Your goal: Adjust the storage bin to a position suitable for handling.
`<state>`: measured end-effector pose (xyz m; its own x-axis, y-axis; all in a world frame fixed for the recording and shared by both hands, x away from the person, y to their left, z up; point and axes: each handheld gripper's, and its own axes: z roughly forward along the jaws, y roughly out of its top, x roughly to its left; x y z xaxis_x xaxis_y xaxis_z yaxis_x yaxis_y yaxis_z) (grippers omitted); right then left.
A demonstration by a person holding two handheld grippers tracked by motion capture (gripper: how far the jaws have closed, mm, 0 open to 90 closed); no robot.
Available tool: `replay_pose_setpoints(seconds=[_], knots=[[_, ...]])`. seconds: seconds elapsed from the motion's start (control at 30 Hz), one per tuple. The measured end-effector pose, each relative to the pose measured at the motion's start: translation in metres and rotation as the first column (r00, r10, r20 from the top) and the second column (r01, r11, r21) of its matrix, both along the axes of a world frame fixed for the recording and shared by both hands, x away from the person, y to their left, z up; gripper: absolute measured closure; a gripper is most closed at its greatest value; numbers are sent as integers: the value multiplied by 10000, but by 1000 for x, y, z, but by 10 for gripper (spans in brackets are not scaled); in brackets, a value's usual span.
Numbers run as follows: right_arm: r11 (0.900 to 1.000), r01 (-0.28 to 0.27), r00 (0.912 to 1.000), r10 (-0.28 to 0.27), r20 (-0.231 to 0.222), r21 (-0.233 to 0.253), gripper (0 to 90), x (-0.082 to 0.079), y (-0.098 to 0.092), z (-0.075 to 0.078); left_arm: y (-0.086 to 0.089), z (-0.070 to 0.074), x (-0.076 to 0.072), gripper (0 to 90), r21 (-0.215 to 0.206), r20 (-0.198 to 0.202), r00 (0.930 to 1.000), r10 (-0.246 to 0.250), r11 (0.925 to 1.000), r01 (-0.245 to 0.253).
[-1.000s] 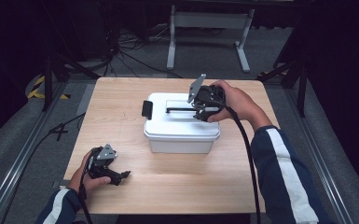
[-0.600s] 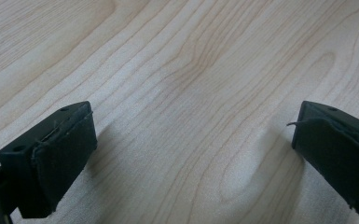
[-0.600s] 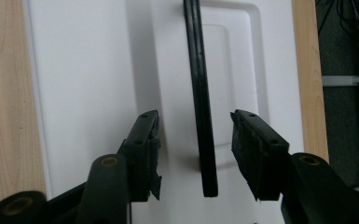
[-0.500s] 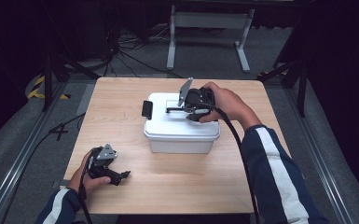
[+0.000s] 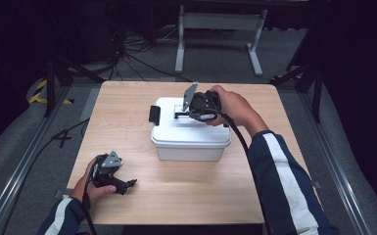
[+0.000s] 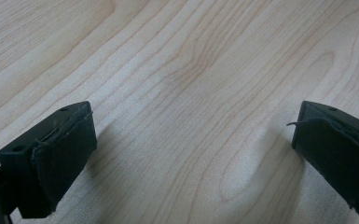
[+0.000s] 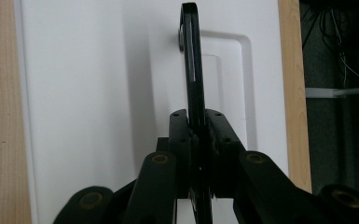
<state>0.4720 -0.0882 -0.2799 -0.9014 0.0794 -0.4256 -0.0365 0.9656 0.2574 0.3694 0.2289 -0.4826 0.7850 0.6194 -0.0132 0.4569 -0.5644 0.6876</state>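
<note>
A white plastic box (image 5: 188, 142) with a lid stands in the middle of the wooden table (image 5: 127, 122). A black latch (image 5: 153, 114) sits on its left end. My right gripper (image 5: 190, 115) is over the lid, shut on the thin black carry handle (image 7: 192, 70), which stands upright from the white lid (image 7: 88, 93); the jaws (image 7: 196, 135) pinch it from both sides. My left gripper (image 5: 126, 185) rests on the table at the front left, apart from the box. Its jaws (image 6: 191, 154) stand wide open over bare wood, nothing between them.
A white metal stand (image 5: 218, 29) and cables (image 5: 127, 54) lie on the grey floor beyond the table's far edge. Black tripod legs (image 5: 298, 73) stand at the right. A cable (image 5: 240, 142) trails from the right gripper along the sleeve.
The right hand and its gripper have shifted a little to the left over the lid, still holding the handle. The box and the left gripper have stayed put.
</note>
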Motion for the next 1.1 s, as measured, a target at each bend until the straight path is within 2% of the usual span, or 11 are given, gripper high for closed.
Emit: replay_pose_setpoints(seconds=[0.27,0.33,0.5,0.73,1.03,1.07,1.1], knots=[[9998,-174,9998,175,85,-125,840,-2,3,1,0,0,1,2,-22,74,10000,-22,10000,22],[9998,-144,9999,143,55,147,840,-1,0,2,0,0,1,2,8,57,10000,-36,10000,36],[9994,-121,9998,116,131,327,840,-2,-2,5,0,0,1,2,-31,77,10000,-33,10000,33],[9967,-69,9994,41,347,808,842,-5,-10,17,0,0,1,2,-25,71,10000,-31,10000,31],[9951,-226,9982,171,578,964,844,-10,-19,29,0,0,1,2,-8,65,10000,-36,10000,36],[9950,-74,9987,23,507,1001,843,-11,-21,30,0,0,1,2,-24,70,10000,-33,10000,34],[9947,-218,9982,160,575,1009,843,-11,-23,30,0,0,1,2,31,14,10000,-77,10000,77]])
